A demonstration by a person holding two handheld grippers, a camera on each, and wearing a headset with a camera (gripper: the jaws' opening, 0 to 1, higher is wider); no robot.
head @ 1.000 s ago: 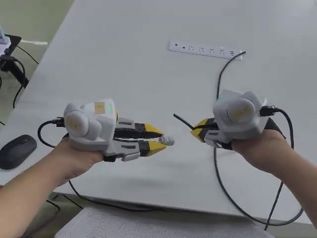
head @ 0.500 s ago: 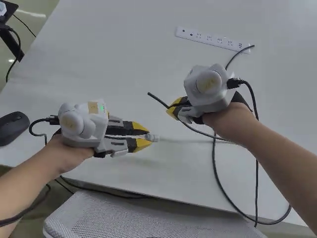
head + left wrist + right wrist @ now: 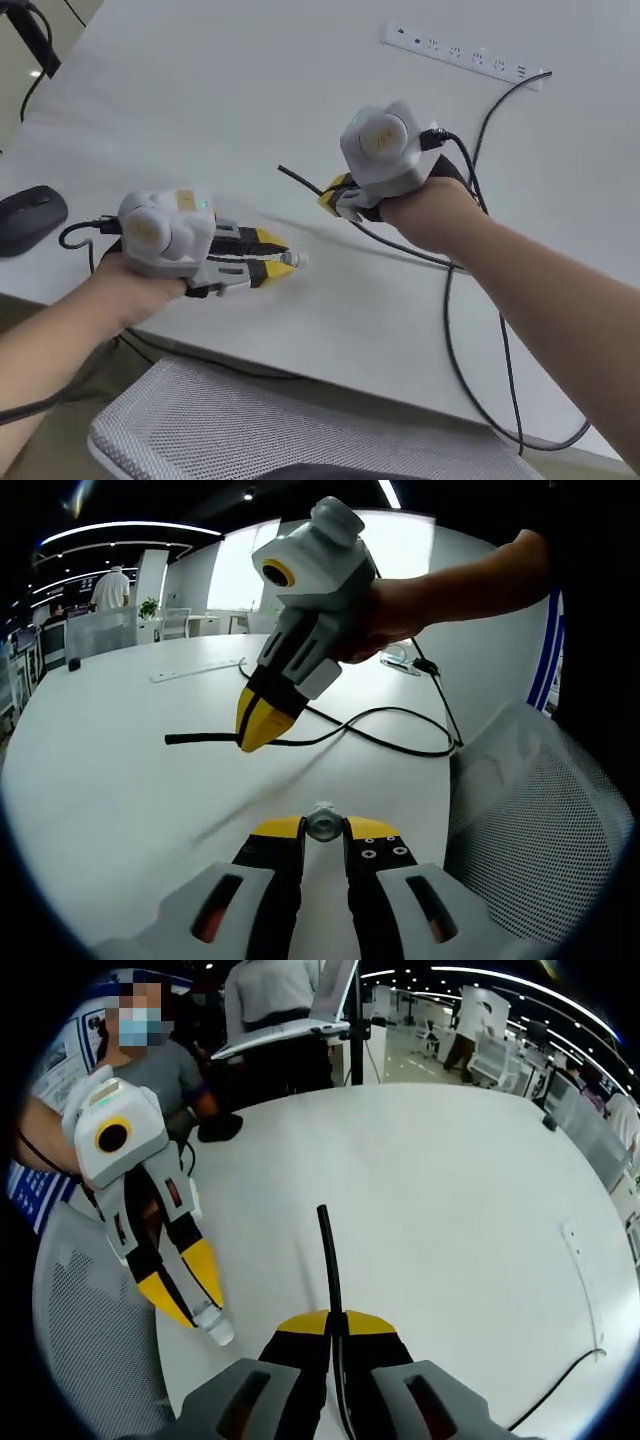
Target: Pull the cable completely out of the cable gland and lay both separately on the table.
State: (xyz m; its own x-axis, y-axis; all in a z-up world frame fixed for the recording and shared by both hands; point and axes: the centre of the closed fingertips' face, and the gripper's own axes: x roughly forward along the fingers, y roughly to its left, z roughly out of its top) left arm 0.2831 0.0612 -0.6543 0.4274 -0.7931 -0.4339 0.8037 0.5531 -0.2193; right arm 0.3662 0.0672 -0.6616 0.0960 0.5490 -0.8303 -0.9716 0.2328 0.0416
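The left gripper is clenched on the small pale cable gland, pinched at its yellow tips above the near part of the white bench. To its right and farther in, the right gripper is closed on the black cable. The cable's free end juts left past the jaws, clear of the gland, and the rest trails right beneath the hand. A power strip lies at the far side and a dark mouse at the left edge.
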